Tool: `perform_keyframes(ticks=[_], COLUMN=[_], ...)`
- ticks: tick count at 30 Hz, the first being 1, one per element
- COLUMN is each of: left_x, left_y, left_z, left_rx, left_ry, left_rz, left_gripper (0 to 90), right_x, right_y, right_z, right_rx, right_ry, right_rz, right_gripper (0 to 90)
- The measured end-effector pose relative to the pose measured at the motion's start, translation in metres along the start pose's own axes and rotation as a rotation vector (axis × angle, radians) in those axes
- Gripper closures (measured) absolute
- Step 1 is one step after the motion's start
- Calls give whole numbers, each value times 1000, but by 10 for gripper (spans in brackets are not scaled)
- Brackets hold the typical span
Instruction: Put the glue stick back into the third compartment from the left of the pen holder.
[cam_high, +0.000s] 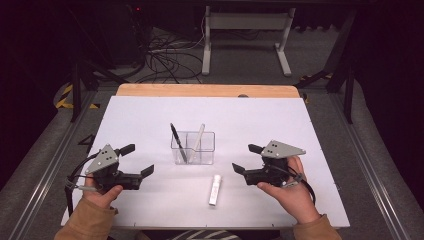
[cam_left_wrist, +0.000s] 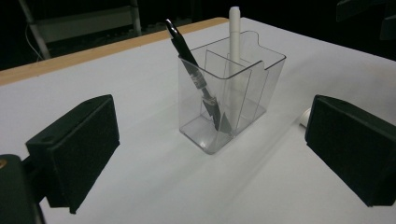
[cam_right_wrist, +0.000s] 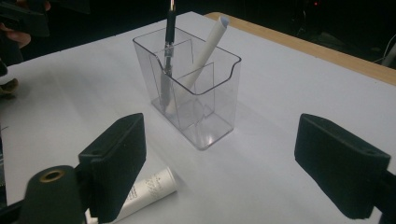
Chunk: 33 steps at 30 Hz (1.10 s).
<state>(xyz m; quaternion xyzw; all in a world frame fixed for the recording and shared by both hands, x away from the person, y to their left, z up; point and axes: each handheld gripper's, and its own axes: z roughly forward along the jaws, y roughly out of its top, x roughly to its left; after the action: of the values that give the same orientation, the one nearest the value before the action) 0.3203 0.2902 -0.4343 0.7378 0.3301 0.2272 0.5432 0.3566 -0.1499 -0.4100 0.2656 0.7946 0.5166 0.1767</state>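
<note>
The left hand-held gripper (cam_high: 137, 160) and the right hand-held gripper (cam_high: 247, 158) hover low over the white bench (cam_high: 150, 200), jaws wide apart, holding nothing. A white tube (cam_high: 215, 189) lies flat between them. Behind it stands a clear box (cam_high: 193, 148) with a black pen (cam_high: 178, 142) and a white pen (cam_high: 199, 136) inside.
</note>
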Motion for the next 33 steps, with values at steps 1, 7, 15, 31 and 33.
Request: perform_keyframes(ticks=[1, 7, 15, 31, 33], left_x=[0, 2, 2, 3, 2], left_y=[0, -2, -5, -6, -6], left_z=[0, -2, -1, -3, -4], left_rx=[4, 7, -2, 1, -2], left_ry=[-1, 13, 14, 18, 19], left_rz=[0, 9, -30, -23, -35], left_gripper=[39, 39, 39, 40, 39], right_x=[1, 5, 11, 25, 27], right_y=[1, 5, 6, 16, 16], right_z=[1, 7, 13, 25, 27], right_rx=[7, 36, 134, 312, 331], right_ry=[2, 20, 5, -81, -88], right_rz=[-6, -1, 71, 190, 191], right_gripper=[167, 183, 317, 297, 288])
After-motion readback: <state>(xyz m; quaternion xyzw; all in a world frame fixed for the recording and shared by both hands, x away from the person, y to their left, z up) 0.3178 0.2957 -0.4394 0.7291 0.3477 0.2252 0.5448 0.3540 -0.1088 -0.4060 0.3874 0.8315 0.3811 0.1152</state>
